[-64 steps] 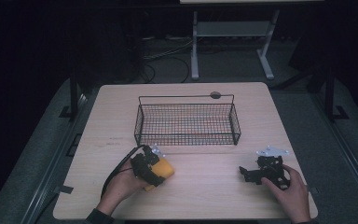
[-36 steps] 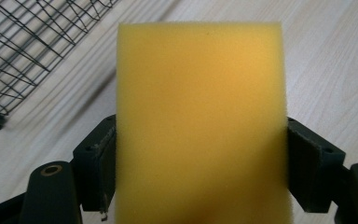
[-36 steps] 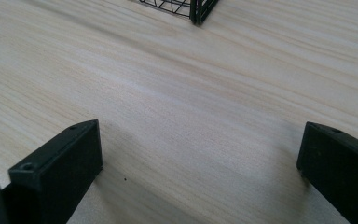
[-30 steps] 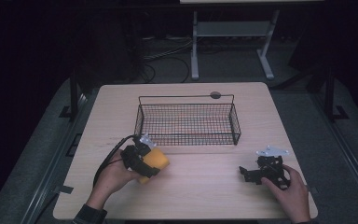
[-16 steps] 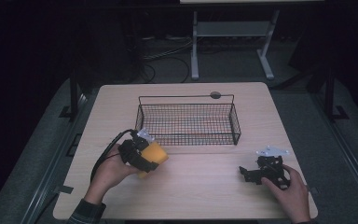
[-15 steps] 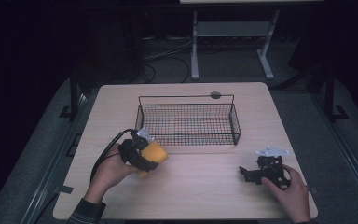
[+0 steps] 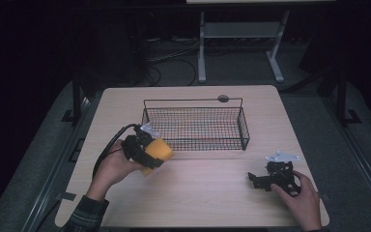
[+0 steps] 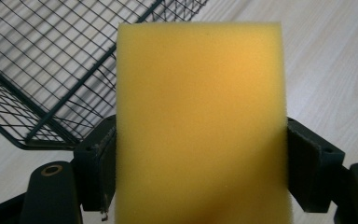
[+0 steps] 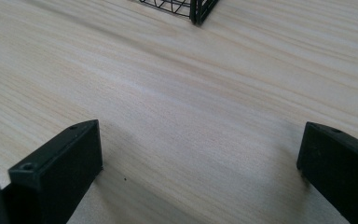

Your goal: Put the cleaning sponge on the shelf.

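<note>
The left gripper [image 7: 152, 155] has the sponge [image 7: 157, 152] clamped between its jaws, held above the table [image 7: 212, 203] just in front of the basket's [image 7: 195, 126] near left corner. From the left gripper view, the yellow block [image 8: 200, 121] sits square between the two pads [image 8: 103, 158], its sides barely dented. It looks light and soft, so it should squash rather than slip; a firm pinch across the middle of the long sides, as here, seems the right hold. Squeeze too hard and it could spring out on release. Over on the right, the right gripper [image 7: 270, 179] rests low on the wood, jaws spread wide with nothing between them.
</note>
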`<move>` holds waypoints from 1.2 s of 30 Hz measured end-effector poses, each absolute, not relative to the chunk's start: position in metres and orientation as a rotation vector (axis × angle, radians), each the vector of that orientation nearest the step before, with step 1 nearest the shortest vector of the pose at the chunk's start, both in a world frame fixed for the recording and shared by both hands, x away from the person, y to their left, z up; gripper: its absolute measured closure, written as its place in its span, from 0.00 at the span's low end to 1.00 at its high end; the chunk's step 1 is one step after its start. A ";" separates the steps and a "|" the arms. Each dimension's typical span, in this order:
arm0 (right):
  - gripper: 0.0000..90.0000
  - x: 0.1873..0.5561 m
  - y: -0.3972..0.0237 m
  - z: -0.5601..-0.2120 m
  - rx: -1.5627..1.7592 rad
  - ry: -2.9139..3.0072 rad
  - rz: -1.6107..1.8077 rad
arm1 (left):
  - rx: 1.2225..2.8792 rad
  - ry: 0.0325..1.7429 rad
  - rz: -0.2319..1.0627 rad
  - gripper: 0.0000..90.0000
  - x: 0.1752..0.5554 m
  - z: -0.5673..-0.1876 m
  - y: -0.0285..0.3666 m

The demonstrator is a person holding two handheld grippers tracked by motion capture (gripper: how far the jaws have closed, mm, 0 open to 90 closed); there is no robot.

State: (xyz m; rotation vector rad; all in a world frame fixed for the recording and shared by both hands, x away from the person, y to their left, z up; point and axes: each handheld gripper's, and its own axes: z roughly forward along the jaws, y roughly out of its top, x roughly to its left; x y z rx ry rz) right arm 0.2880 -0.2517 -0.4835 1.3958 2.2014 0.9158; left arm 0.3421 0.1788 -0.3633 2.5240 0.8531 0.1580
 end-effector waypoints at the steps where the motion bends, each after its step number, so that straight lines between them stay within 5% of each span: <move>1: 0.00 0.288 -0.252 -0.483 1.396 2.202 0.916 | 2.525 0.853 0.163 0.26 0.344 -0.362 0.179; 36: 0.00 0.288 -0.252 -0.484 1.396 2.200 0.915 | 2.510 0.902 0.194 0.26 0.402 -0.342 0.173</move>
